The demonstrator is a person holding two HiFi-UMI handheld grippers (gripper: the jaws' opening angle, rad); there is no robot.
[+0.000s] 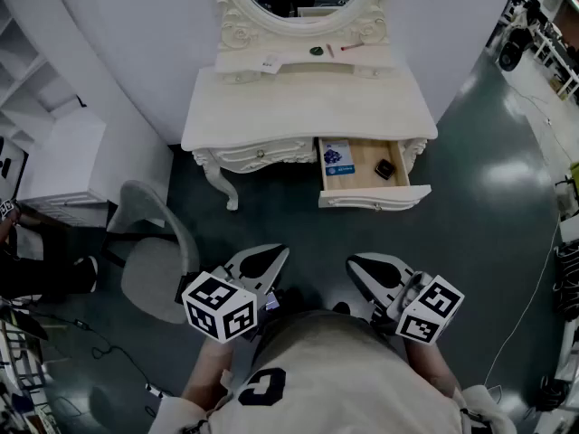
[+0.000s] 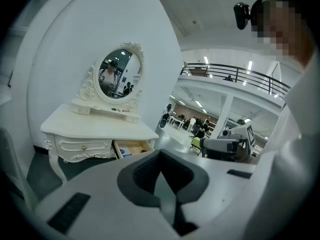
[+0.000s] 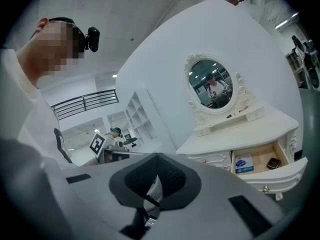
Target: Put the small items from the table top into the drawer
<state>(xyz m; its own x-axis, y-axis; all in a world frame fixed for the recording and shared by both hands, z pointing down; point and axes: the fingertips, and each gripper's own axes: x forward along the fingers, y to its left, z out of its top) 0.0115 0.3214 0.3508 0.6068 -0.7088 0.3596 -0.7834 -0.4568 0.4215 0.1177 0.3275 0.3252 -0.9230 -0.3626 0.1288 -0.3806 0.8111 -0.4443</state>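
L gripper, R gripper: both were shut, empty.
Risk noted: red pen, if nudged, might roll off shelf edge.

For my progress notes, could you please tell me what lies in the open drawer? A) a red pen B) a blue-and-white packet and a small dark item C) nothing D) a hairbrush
B: the head view shows a blue-and-white packet and a small dark item lying in the open drawer.
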